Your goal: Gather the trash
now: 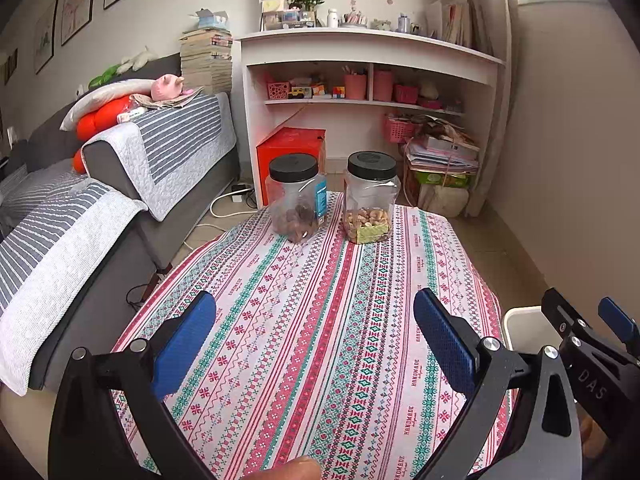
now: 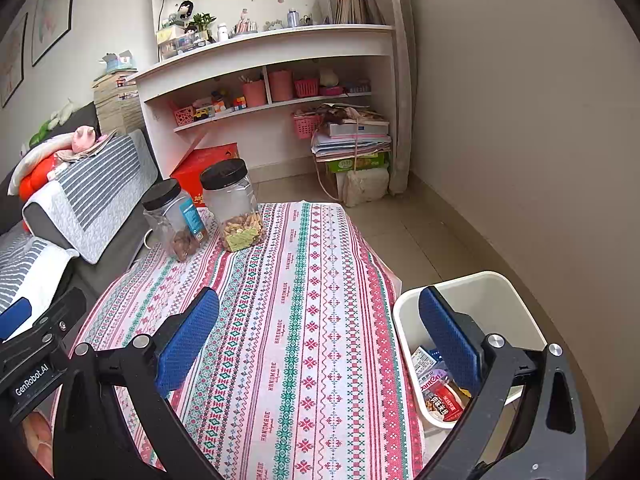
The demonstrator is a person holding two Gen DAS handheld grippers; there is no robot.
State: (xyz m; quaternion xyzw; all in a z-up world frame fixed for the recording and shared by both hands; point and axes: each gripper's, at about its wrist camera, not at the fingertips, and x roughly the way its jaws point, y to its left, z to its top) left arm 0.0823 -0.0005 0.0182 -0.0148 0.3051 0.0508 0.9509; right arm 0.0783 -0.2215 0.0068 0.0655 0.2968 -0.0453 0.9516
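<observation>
worktop looks cleared, wrappers already in the bin

both tools sit at the near edge of the worktop (image 1: 312,320). the left gripper (image 1: 316,344) has its jaws spread wide and holds nothing; the right gripper (image 2: 320,336) is the same, wide apart and empty, with one blue pad hanging over the white bin (image 2: 404,320). the bin stands just off the worktop's right edge, and the trash (image 2: 436,384), a few printed snack wrappers, lies inside it. no loose scrap shows on the striped cloth, so the collecting step seems close to done. the next move probably calls for a last check of the surface, or lifting away. there is wide open cloth between the tools and the two jars (image 1: 332,196) at the far edge; they seem to be keepers, not rubbish. the sofa (image 1: 120,200) crowds the left side, and bare floor runs along the right.
</observation>
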